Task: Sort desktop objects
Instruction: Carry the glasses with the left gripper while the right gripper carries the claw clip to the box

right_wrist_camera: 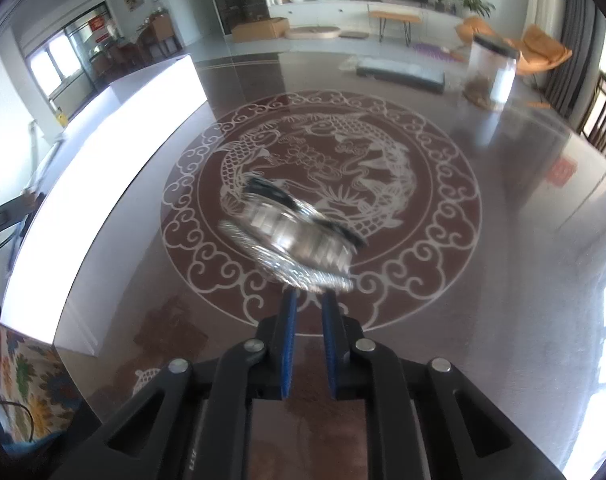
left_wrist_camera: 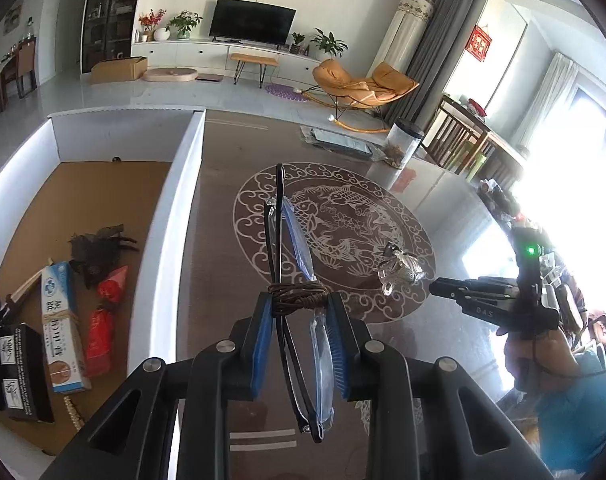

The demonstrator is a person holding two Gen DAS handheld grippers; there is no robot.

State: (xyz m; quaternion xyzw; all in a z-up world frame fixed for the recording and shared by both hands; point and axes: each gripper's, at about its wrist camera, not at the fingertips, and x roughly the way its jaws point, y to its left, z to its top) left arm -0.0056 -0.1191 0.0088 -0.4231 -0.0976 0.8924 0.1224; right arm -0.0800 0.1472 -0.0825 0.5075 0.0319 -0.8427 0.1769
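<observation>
My left gripper (left_wrist_camera: 299,300) is shut on folded black-framed glasses (left_wrist_camera: 291,240) bound with brown cord, held above the dark table just right of the white box's wall (left_wrist_camera: 183,200). The box's cardboard floor holds a toothpaste carton (left_wrist_camera: 61,320), red packets (left_wrist_camera: 103,320), a black box (left_wrist_camera: 21,372) and a black hair clip (left_wrist_camera: 99,248). My right gripper (right_wrist_camera: 309,300) is shut on the edge of a silver metal watch (right_wrist_camera: 299,236), lifted over the table's round fish pattern; the watch is blurred. In the left wrist view the right gripper (left_wrist_camera: 437,286) holds the watch (left_wrist_camera: 401,270).
A clear jar with a black lid (left_wrist_camera: 403,142) (right_wrist_camera: 493,76) and a flat grey packet (left_wrist_camera: 339,140) (right_wrist_camera: 401,72) sit at the table's far side. Pearl beads (left_wrist_camera: 73,412) lie at the box's near edge. Wooden chairs (left_wrist_camera: 459,140) stand at the right.
</observation>
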